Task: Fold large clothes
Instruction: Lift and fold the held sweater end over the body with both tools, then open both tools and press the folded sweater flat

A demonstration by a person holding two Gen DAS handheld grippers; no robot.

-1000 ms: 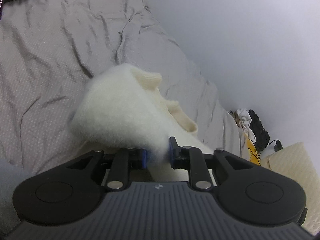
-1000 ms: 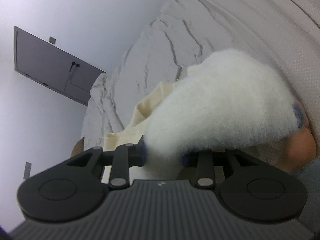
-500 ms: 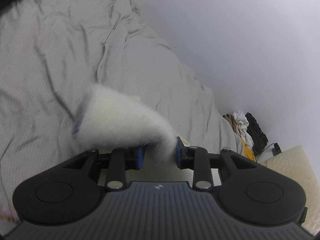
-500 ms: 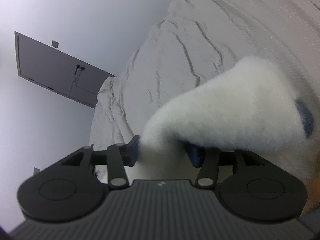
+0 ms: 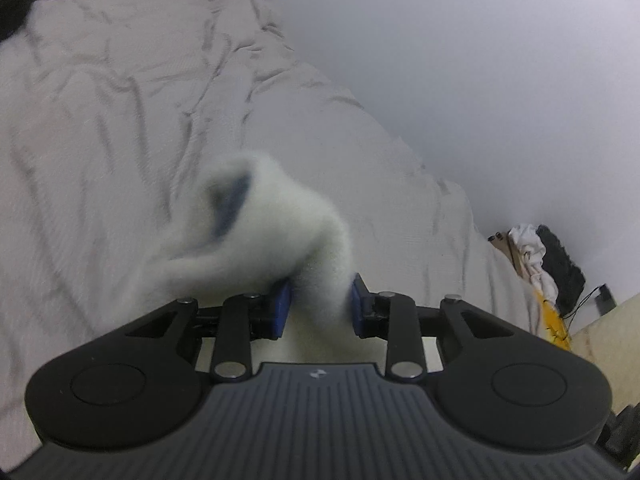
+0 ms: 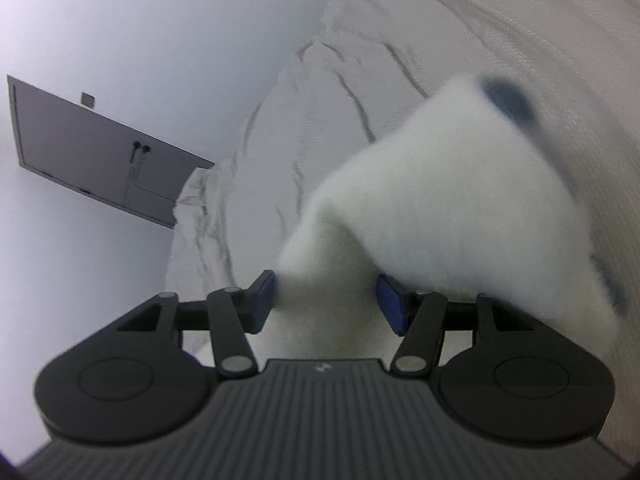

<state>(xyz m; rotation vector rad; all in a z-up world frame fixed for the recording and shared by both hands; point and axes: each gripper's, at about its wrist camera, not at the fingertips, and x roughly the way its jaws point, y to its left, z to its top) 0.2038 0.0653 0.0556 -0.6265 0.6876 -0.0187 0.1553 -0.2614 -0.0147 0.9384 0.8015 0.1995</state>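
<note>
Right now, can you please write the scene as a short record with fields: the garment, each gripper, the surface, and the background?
garment: fluffy white garment, blurred, held off the bed, with a dark blue patch near its far edge
left gripper: left gripper shut on the fluffy white garment, fabric bunched between its blue pads
right gripper: right gripper shut on the fluffy white garment, jaws set wider
surface: wrinkled grey bedding
background left view: white wall, pile of clothes
background right view: grey door
</note>
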